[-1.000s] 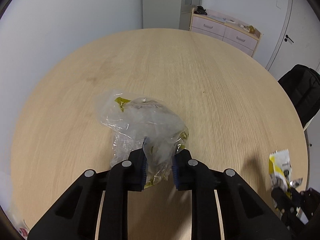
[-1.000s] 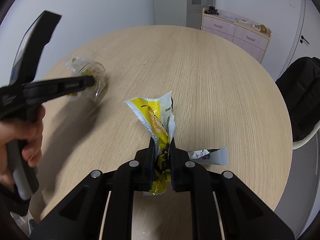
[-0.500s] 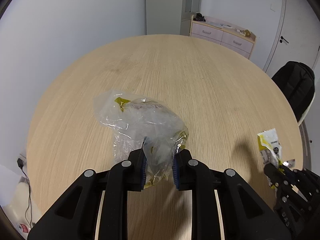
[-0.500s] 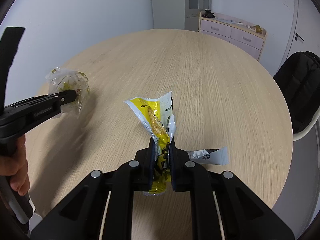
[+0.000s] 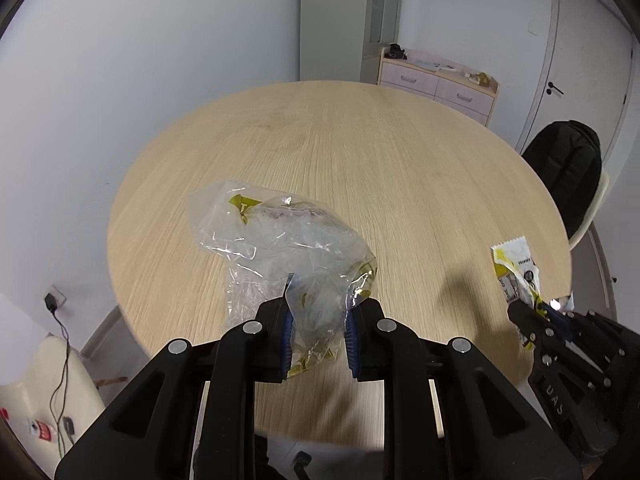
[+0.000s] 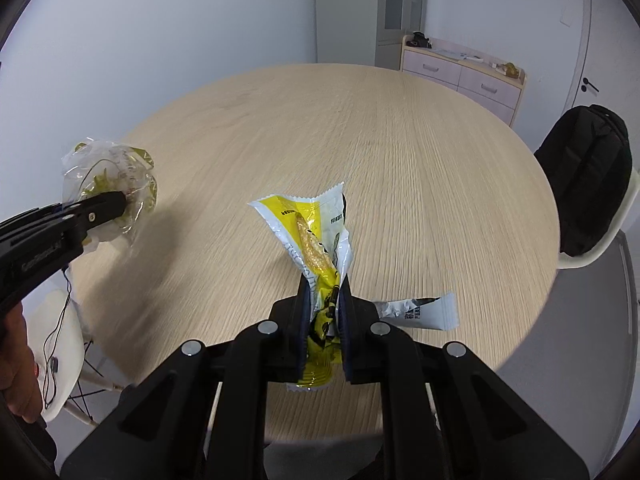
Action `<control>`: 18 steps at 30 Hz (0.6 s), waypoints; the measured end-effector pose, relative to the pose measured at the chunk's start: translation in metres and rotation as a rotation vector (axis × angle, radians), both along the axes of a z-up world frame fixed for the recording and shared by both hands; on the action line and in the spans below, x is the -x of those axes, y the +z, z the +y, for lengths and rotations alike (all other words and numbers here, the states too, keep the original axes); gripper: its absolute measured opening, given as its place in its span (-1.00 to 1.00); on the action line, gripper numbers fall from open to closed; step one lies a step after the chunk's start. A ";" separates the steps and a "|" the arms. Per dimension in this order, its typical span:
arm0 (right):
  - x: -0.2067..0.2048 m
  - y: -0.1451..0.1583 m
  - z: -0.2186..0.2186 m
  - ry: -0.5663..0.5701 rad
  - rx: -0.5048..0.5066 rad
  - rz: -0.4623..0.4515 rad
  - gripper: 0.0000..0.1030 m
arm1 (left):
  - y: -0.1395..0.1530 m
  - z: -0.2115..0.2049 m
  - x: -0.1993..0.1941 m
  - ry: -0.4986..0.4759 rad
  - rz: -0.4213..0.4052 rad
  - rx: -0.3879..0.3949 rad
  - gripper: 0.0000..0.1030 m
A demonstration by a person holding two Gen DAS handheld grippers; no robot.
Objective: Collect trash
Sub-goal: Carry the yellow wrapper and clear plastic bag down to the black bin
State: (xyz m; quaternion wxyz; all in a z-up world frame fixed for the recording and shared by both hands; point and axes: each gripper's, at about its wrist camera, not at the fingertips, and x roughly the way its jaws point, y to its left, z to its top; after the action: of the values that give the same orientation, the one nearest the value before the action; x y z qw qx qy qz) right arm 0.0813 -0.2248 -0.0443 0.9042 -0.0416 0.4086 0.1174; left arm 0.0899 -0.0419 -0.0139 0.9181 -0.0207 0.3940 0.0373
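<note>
Office-like room: round wooden table (image 5: 360, 152), drawer unit (image 5: 438, 84), white door (image 5: 580, 60).

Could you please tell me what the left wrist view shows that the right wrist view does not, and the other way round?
Only the left wrist view shows a wall socket with a plugged-in charger.

Only the right wrist view shows a silver wrapper beside the right gripper, and the hand holding the left gripper.

Both show the round table, the clear bag in the left gripper, the yellow wrapper in the right gripper, the dresser and a black backpack on a chair.
</note>
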 end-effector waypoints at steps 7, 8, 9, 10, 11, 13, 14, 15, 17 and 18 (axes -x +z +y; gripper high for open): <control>0.059 0.011 -0.008 -0.002 -0.017 -0.039 -0.77 | 0.002 -0.006 0.067 0.004 -0.033 0.006 -0.61; 0.064 0.012 -0.010 -0.002 -0.021 -0.043 -0.77 | 0.001 -0.006 0.077 0.001 -0.038 0.015 -0.61; 0.072 0.013 -0.012 0.000 -0.027 -0.046 -0.77 | -0.001 -0.006 0.085 0.000 -0.037 0.024 -0.61; 0.080 0.014 -0.012 0.002 -0.032 -0.049 -0.77 | -0.002 -0.007 0.091 -0.003 -0.037 0.030 -0.61; 0.088 0.013 -0.012 0.004 -0.030 -0.052 -0.77 | -0.005 -0.007 0.099 -0.004 -0.041 0.035 -0.61; 0.098 0.010 -0.014 0.003 -0.027 -0.055 -0.77 | -0.008 -0.008 0.111 -0.006 -0.044 0.039 -0.61; 0.103 0.010 -0.016 0.003 -0.029 -0.056 -0.77 | -0.010 -0.008 0.115 -0.008 -0.044 0.043 -0.61; 0.108 0.009 -0.016 0.002 -0.031 -0.058 -0.77 | -0.012 -0.009 0.119 -0.009 -0.042 0.048 -0.61; 0.117 0.007 -0.018 0.000 -0.032 -0.061 -0.77 | -0.017 -0.009 0.129 -0.015 -0.040 0.049 -0.61; 0.121 0.006 -0.018 -0.001 -0.030 -0.064 -0.77 | -0.019 -0.009 0.133 -0.015 -0.039 0.049 -0.61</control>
State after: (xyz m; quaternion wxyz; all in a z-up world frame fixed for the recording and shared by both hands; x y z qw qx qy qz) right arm -0.0400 -0.2428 -0.0386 0.9174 -0.0316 0.3776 0.1216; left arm -0.0436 -0.0514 -0.0333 0.9251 -0.0410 0.3769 0.0201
